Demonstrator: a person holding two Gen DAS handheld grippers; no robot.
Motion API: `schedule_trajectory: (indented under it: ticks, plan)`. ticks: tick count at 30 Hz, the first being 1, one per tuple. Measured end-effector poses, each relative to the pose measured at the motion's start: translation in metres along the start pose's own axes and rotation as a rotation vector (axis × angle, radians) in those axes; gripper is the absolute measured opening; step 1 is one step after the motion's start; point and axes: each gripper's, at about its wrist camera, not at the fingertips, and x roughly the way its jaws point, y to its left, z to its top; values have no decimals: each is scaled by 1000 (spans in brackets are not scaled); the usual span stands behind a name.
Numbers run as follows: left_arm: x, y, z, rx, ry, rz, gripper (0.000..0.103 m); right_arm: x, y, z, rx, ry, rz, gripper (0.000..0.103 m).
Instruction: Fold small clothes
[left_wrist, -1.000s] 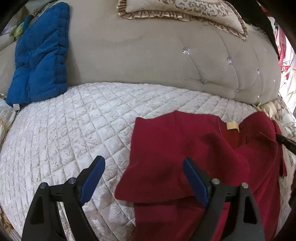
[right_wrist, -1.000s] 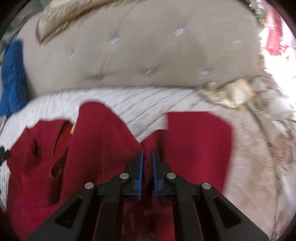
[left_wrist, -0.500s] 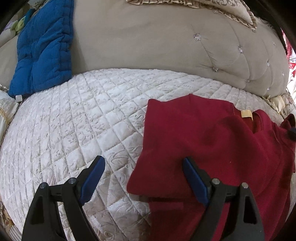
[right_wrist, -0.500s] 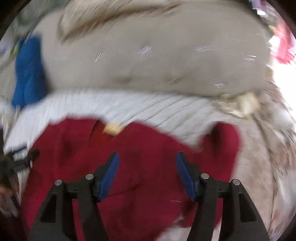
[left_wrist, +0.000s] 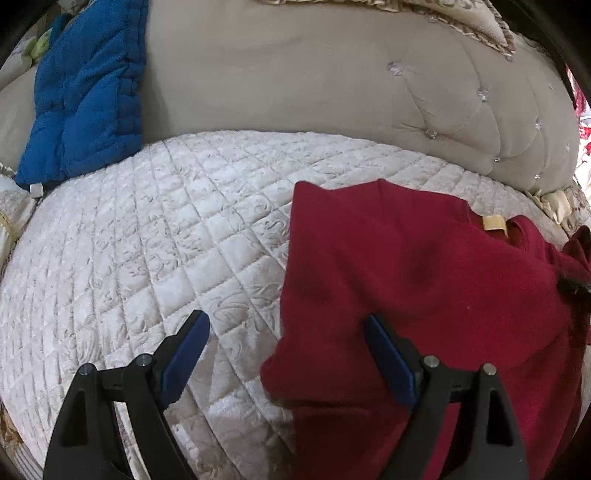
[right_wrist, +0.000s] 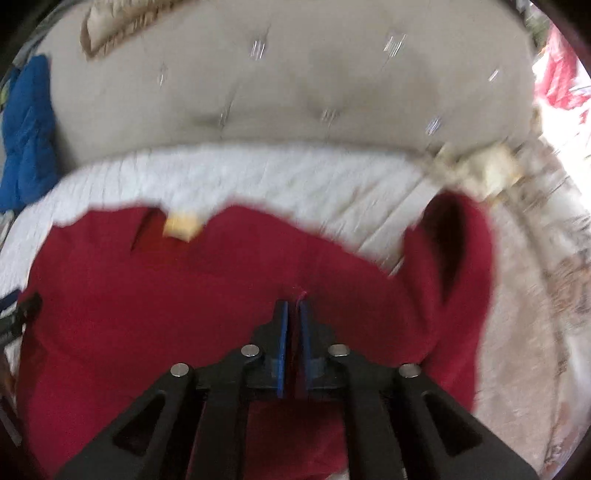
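Red fabric fills the lower half of both wrist views: a small red shirt (left_wrist: 424, 295) lies on the white quilted bedspread (left_wrist: 147, 258), toward its right side as the left camera sees it. A yellowish neck label (left_wrist: 493, 222) shows at the collar, which points toward the beige tufted headboard (left_wrist: 332, 81). The left gripper (left_wrist: 284, 354) hovers low over the shirt's left edge with its blue-padded fingers (left_wrist: 186, 350) spread wide, one over bare quilt and the other over the red cloth, gripping nothing.

The right gripper (right_wrist: 292, 314) has its fingers drawn together on a raised ridge of the red shirt (right_wrist: 147, 314); a thin strip of fabric shows between the pads, though motion blur makes the exact bite hard to judge. To the right of that grip a sleeve (right_wrist: 454, 266) stands up in a hollow loop above the bedspread.

A blue quilted blanket (left_wrist: 85, 92) leans against the headboard at far left, and a frilled beige pillow (left_wrist: 461, 18) rests along the headboard's top.
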Motion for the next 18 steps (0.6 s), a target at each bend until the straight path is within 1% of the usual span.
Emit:
schedule_trajectory:
  ticks: [1,2,3,4,5,7,8,9,11,13,16,17,18]
  plan:
    - [-6,0,0,6,-10,-2,89,-3,-3,-1,2,10,25,0]
    - [-11,0,0,9,-18,-2,89,-20,-10,-6,19,-35,52,0]
    - [-19,0,1,11,-34,-6,89,-38,-18,-10,40,-87,48,5]
    - [-25,0,2,8,-47,-11,89,-51,-28,-13,61,-125,27,12]
    - [-32,-1,5,3,-64,-21,89,-69,-41,-18,96,-164,-15,16]
    - [-42,-3,11,-12,-90,-43,89,-88,-68,-32,172,-189,-124,42]
    - [-46,-5,14,-20,-100,-55,89,-87,-76,-35,189,-183,-140,44]
    - [-49,-7,15,-25,-105,-65,89,-83,-84,-37,197,-171,-133,44]
    - [-53,-13,17,-21,-107,-83,89,-71,-89,-44,220,-121,-106,44]
    - [-54,-22,16,8,-99,-82,89,-58,-87,-48,239,-85,-84,44]
    - [-53,-31,12,58,-93,-55,89,-40,-92,-59,282,-34,-123,44]
    - [-52,-32,12,61,-90,-50,89,-31,-96,-63,310,-16,-146,44]
    - [-51,-31,12,57,-85,-52,89,-27,-101,-67,330,-13,-144,45]
